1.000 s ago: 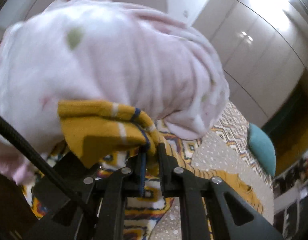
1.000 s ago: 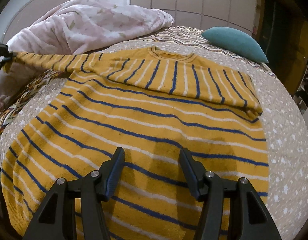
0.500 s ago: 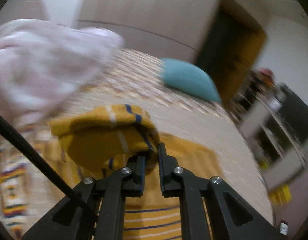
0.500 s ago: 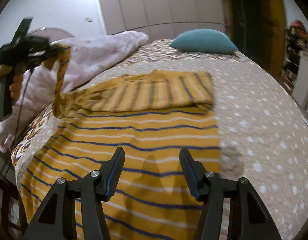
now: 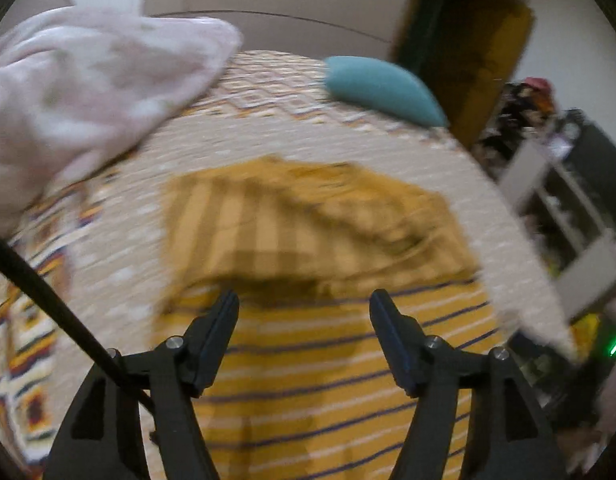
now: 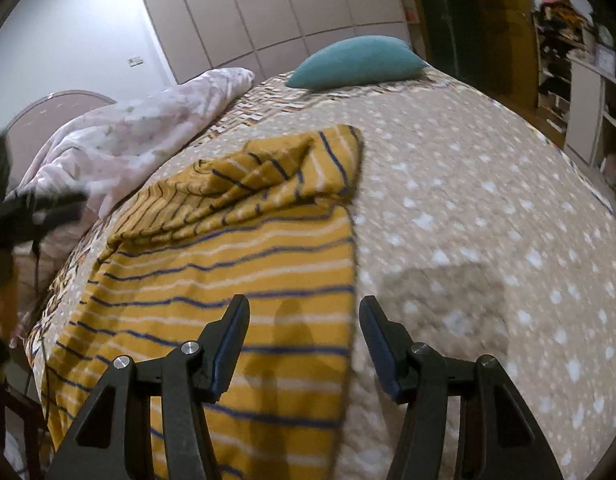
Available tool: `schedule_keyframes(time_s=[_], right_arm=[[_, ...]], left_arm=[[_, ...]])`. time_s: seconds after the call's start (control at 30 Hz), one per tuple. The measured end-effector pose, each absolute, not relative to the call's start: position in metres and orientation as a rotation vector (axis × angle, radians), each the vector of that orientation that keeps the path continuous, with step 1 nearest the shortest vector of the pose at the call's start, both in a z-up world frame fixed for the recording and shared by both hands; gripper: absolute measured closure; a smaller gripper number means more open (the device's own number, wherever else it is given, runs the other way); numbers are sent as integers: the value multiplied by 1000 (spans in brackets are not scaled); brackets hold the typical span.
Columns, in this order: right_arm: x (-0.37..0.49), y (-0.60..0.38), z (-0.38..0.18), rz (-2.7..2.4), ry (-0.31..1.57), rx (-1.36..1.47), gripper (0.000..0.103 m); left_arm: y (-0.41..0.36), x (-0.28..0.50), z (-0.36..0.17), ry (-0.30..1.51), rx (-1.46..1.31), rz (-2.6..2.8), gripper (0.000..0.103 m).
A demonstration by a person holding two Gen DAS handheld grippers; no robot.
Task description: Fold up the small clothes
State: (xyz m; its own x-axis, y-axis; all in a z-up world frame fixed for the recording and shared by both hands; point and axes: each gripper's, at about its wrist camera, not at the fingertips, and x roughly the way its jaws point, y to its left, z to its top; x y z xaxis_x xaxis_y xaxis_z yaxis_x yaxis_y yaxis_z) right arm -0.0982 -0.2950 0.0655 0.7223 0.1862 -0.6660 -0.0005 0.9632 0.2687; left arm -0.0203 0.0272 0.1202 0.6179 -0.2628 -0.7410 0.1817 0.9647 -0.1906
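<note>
- The yellow striped sweater (image 6: 227, 280) is lying flat on the bed (image 6: 488, 220), its body spread toward the near edge so the fabric is staying smooth for folding.
- Its far end is carrying a folded sleeve (image 6: 267, 188), bunched and creased across the chest rather than lying neat; judging from this, the sleeve fold is done but may want flattening.
- The sweater's right edge is running straight down the bed, which suggests that side is already folded in and is giving a clean line for the next fold.
- The left gripper (image 5: 303, 320) is hovering above the sweater's body, its jaws standing wide apart and holding nothing; the view is blurred, so fine detail of the sleeve is hard to read there.
- The right gripper (image 6: 303, 324) is likewise spread wide and empty, hanging over the sweater's right edge where cloth meets bedspread, probably placed there to be ready for a hem or side grasp.
- A pink quilt (image 6: 139, 136) is heaped on the left side of the bed, just beside the sweater's shoulder, near enough that it could snag a wide fold.
- A teal pillow (image 6: 356, 62) is resting at the far end, well apart from the work.
</note>
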Motion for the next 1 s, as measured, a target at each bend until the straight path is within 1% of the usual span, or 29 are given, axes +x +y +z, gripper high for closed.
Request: schedule_keyframes(time_s=[0.17,0.3,0.43,0.5,0.57,0.6,0.63,0.67,0.7,0.8,0.93,1.0], right_arm=[[-56,-271,90,136,692,199,41],[-5,-259,100,134,708,187,41],[56,-260,90,87,782,190,41],[83,-268,79,42,826,208,41],[109,-276,64,7,870,243,42],[120,-281,57,2,887,271,50],[127,-285,52,5,897,298,61],[132,-287,49,13,909,330,89],[135,-289,50,29,918,370,95],[127,-288,77,113,875,496,95],[84,-300,156,332,626,712,96],[65,-311,168,325,559,739,96]], left_arm=[[75,-51,90,837,-172,-180,36],[75,-52,66,811,-138,-152,36],[71,-43,39,836,-148,-161,36],[76,-38,25,880,-191,-170,36],[86,-35,22,881,-266,-188,35],[88,-36,21,875,-287,-197,34],[89,-36,19,870,-294,-203,34],[89,-37,19,863,-294,-206,34],[88,-38,19,860,-292,-207,34],[88,-38,19,856,-294,-215,32],[88,-39,20,855,-296,-216,32],[87,-39,21,854,-297,-217,32]])
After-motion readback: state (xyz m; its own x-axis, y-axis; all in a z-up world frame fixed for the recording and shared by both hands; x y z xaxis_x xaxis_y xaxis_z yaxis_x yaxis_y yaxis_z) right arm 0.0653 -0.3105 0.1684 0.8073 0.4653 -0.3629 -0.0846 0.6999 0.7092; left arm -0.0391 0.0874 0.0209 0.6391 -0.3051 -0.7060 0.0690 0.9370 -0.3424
